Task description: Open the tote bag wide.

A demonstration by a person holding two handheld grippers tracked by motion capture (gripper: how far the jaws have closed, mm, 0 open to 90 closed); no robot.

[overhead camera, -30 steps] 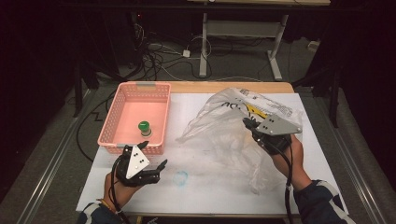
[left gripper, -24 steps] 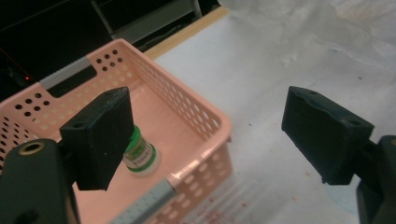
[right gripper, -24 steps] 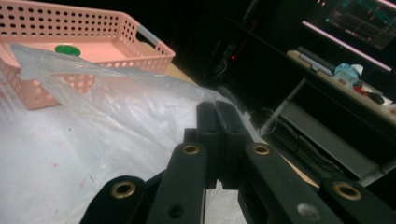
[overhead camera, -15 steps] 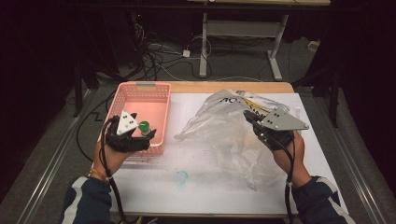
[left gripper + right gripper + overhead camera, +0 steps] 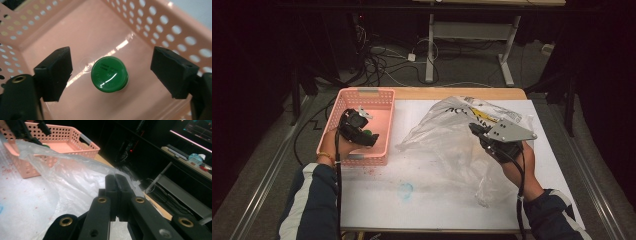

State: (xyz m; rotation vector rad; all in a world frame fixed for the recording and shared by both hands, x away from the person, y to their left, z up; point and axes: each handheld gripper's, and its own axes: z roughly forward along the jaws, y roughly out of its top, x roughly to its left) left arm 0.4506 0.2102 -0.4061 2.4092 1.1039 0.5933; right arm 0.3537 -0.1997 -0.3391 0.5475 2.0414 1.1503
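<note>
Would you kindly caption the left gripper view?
Open left gripper poised over green-capped bottle in pink basket.

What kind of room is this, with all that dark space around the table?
Probably a lab or workshop set up for recording. A white-covered table stands among loose cables on the floor, a bare metal desk frame stands behind it, and a bench with screens runs alongside.

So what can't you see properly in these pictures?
- The green cap: left gripper view, from above; whatever is under it stays hidden, and its raised lettering is too small to read.
- High view: the left gripper covers most of the cap inside the pink basket.
- The plastic bag: its printing is crumpled and partly behind the right gripper.
- Right gripper view: its shut fingers hide the pinched bag edge.
</note>
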